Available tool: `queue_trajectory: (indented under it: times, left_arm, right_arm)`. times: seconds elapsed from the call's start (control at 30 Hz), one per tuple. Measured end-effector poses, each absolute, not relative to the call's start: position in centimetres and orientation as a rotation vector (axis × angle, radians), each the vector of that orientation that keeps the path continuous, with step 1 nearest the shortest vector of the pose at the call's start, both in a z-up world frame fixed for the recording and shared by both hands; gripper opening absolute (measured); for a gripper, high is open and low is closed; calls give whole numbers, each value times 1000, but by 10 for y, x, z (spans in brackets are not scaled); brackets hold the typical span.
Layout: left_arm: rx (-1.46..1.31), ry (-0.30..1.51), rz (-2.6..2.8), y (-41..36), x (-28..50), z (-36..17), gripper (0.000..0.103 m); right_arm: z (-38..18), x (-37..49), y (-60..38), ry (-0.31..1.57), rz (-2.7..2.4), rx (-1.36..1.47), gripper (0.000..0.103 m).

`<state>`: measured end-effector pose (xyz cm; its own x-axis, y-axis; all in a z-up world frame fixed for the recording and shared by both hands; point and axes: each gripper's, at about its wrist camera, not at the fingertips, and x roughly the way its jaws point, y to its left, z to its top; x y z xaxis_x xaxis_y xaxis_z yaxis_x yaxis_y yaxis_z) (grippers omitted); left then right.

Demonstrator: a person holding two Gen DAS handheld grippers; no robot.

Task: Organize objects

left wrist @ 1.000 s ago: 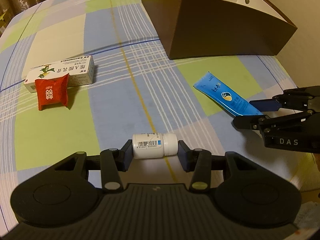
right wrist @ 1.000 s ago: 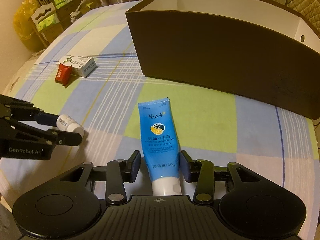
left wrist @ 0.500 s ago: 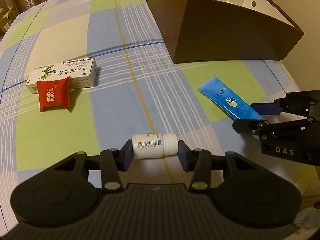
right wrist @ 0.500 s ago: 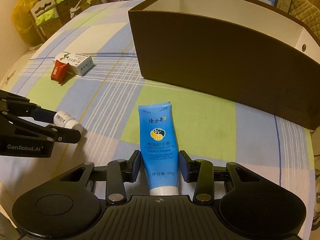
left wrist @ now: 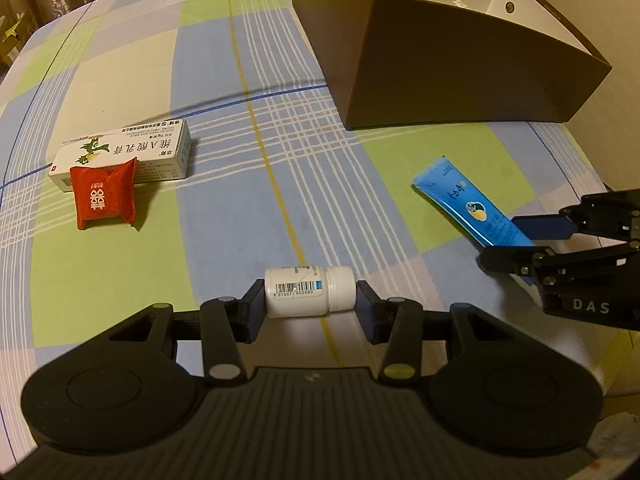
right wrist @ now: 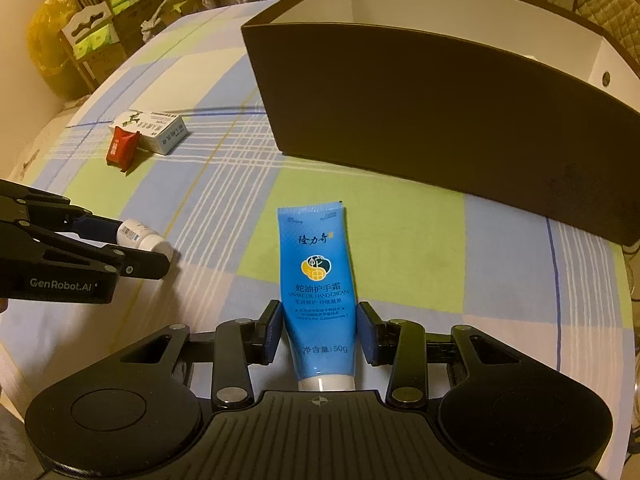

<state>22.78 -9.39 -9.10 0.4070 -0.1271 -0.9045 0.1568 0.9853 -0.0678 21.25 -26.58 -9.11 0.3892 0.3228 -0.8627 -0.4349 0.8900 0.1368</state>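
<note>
The left gripper (left wrist: 310,308) has its 2 fingers pinching a white pill bottle (left wrist: 309,291) end to end, the bottle lying sideways between the pads with its cap toward the right finger. The right gripper (right wrist: 318,334) has its 2 fingers closed on the lower part of a blue hand cream tube (right wrist: 318,280), whose flat crimped end points away from the fingers toward the brown box (right wrist: 440,112). Far ahead-left of the left fingers, a red packet (left wrist: 104,196) leans against a white medicine carton (left wrist: 124,152) on the checked cloth (left wrist: 240,208).
</note>
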Motion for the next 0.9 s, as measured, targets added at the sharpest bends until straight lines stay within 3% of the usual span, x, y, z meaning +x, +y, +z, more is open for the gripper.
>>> queue_trajectory:
  times: [0.33, 0.9]
  left_arm:
    - [0, 1126, -177, -94, 228, -81, 41]
    - [-8, 972, -271, -126, 246, -11, 41]
  right_arm:
    - [-75, 206, -284, 1056, 525, -56, 37]
    - [-11, 207, -304, 923, 595, 35, 37]
